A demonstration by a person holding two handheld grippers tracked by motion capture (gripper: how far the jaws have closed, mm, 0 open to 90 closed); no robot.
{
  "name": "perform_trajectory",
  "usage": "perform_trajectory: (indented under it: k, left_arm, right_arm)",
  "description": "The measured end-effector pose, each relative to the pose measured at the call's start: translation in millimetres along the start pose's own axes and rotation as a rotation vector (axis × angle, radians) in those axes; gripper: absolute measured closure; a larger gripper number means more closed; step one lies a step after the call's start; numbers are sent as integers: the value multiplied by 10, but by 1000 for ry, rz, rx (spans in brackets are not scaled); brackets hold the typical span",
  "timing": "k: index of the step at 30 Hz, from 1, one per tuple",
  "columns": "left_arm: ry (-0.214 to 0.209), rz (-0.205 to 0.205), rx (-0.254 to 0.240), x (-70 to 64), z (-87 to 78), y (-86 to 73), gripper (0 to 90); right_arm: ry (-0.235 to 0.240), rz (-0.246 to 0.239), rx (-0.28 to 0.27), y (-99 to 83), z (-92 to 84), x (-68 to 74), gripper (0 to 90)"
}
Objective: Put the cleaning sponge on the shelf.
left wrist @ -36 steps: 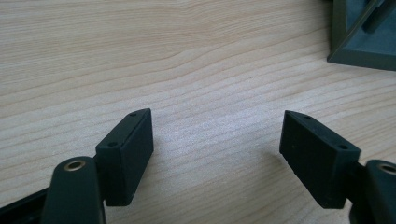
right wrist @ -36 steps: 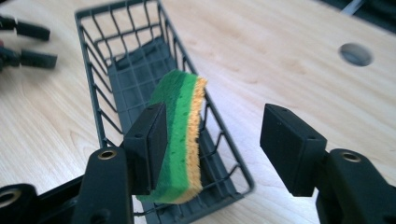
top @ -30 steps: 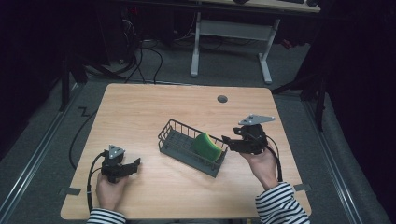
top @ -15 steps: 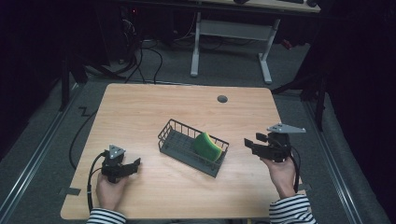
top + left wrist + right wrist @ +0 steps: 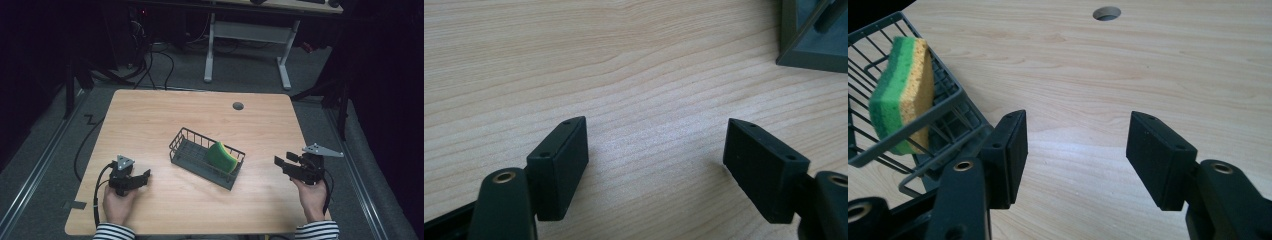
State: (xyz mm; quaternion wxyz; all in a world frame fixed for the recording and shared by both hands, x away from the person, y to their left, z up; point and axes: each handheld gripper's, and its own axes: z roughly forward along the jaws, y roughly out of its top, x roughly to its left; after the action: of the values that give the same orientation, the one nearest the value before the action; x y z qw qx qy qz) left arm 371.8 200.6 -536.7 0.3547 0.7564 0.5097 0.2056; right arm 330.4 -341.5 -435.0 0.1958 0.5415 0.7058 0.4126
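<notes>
Right claw pulled back from basket, sponge left inside.
Right claw [image 5: 281, 163] has moved off the wire basket [image 5: 186, 154] toward the counter's [image 5: 165, 112] right edge and dropped lower; left claw [image 5: 143, 176] unchanged near the front-left. Both claws' jaws stand apart, nothing between them. Green-and-yellow sponge [image 5: 221, 156] leans on edge in the basket's right end, near the right claw's left but apart from it.

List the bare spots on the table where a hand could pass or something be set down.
Bare: the far strip between the basket and the cable hole; the far-left corner; the wood between the left hand-held gripper and the basket. Tightest: the gap between the basket's right end and the right hand-held gripper.
</notes>
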Motion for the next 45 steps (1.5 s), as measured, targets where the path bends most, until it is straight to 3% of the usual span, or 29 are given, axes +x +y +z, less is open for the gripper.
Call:
perform_trajectory:
  k: [13, 19, 33, 39, 45]
  left_arm:
    - [4, 4, 2, -5, 1, 1, 266]
    - [2, 3, 1, -3, 1, 0, 266]
    - [4, 3, 2, -4, 1, 1, 266]
    - [6, 4, 1, -8, 2, 0, 267]
    - [3, 2, 0, -3, 1, 0, 266]
  right_arm:
    - [-30, 55, 17, -322, 183, -115, 414]
    - [-49, 49, 39, -418, 297, -116, 413]
    - [-107, -21, 86, -549, 563, -44, 408]
    - [-138, -80, 119, -569, 645, -18, 400]
    - [-155, -93, 128, -588, 704, 1, 387]
